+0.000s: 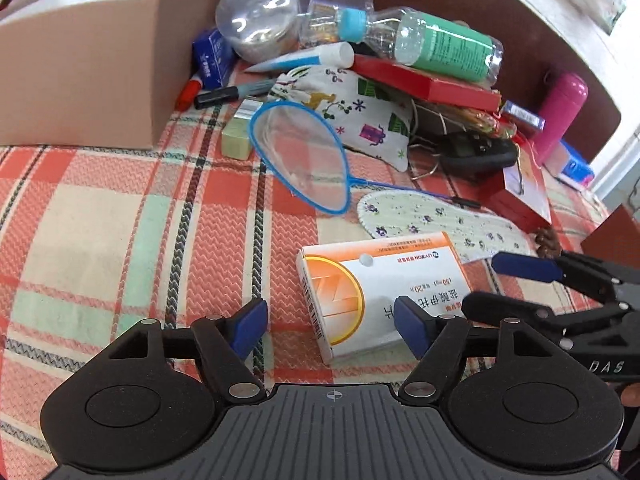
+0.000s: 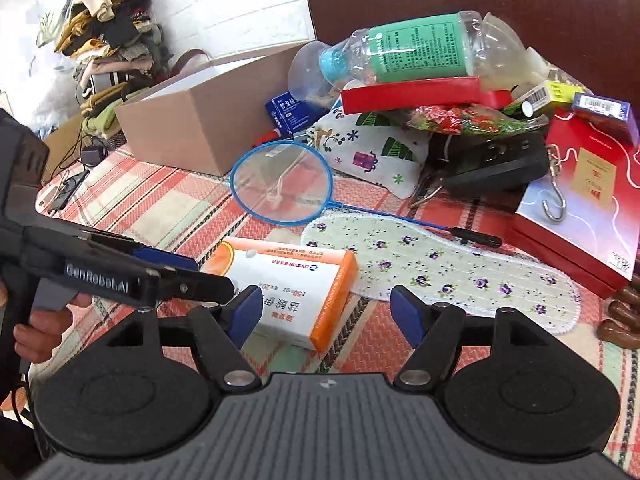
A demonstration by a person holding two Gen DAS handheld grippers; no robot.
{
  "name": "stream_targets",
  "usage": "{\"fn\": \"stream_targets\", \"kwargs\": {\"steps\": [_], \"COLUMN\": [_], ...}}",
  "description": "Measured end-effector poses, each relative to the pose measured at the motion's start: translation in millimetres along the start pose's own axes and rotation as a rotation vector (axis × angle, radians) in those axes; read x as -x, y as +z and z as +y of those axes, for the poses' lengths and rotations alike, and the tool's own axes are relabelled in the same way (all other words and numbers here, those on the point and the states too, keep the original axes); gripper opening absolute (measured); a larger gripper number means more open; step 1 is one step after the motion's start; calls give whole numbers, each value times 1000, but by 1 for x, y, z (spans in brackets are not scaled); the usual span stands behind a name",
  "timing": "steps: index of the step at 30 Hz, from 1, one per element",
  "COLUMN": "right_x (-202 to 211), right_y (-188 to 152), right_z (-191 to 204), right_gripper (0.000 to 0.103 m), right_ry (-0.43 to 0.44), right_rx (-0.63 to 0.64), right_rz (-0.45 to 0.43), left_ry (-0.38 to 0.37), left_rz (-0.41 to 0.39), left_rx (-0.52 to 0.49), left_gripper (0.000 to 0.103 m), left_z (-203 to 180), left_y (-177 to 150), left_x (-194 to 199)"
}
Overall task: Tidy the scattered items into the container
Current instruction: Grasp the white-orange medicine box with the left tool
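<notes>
Your left tongs (image 1: 330, 326) and right tongs (image 2: 326, 312) both stand wide and empty, flanking the orange medicine box (image 1: 376, 292) lying flat on the checked table (image 1: 120, 216), presumably your next pick. Beyond, the cardboard box (image 1: 92, 64) waits open at the clutter's edge, then the floral insole (image 2: 440, 268), then the blue net (image 1: 300, 156).

Even, bright daylight fills both wrist views; colours are saturated and detail crisp around the orange-and-white medicine box (image 1: 376, 292). Glare: white highlights on the clear dome lid (image 1: 256, 16) far behind the box, and on the plastic bottle (image 2: 420, 48). Shadows beside the box are soft and short. Fisheye distortion bends the cardboard container (image 1: 88, 68) and darkens the corners; the white wall behind it is overexposed
</notes>
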State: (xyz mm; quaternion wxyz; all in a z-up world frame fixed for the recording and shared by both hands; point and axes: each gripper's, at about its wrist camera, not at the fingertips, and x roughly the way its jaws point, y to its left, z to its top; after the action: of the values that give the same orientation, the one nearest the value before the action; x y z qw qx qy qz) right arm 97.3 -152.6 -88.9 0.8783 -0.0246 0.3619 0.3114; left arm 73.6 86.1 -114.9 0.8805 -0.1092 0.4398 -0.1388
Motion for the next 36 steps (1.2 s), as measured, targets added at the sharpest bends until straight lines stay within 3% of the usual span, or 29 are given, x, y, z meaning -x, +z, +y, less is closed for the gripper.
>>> {"fn": "stream_targets", "kwargs": {"steps": [11,20,24,32,36], "right_x": [-19,-26,-30,-24,-18], "right_y": [-11,-8,-8,-3,10], "right_z": [19,26,29,48,61], "right_gripper": [75,74,75,70,59], "right_ry": [90,38,34,25,11], "right_rx": [35,123,154,187,221], "right_rz": [72,78,82,83,44], "left_ry": [-31,-56,-31,10,20], "left_rz": [-2,5,-11,-46,-74], "left_rx": [-23,-74,-121,-82,-37], "left_gripper": [82,80,71,59,49], "left_z": [-2,-12,-19,-6,5], "left_y": [0,2,-2,-10,-12], "left_x": [-5,-11,-10,11,30]}}
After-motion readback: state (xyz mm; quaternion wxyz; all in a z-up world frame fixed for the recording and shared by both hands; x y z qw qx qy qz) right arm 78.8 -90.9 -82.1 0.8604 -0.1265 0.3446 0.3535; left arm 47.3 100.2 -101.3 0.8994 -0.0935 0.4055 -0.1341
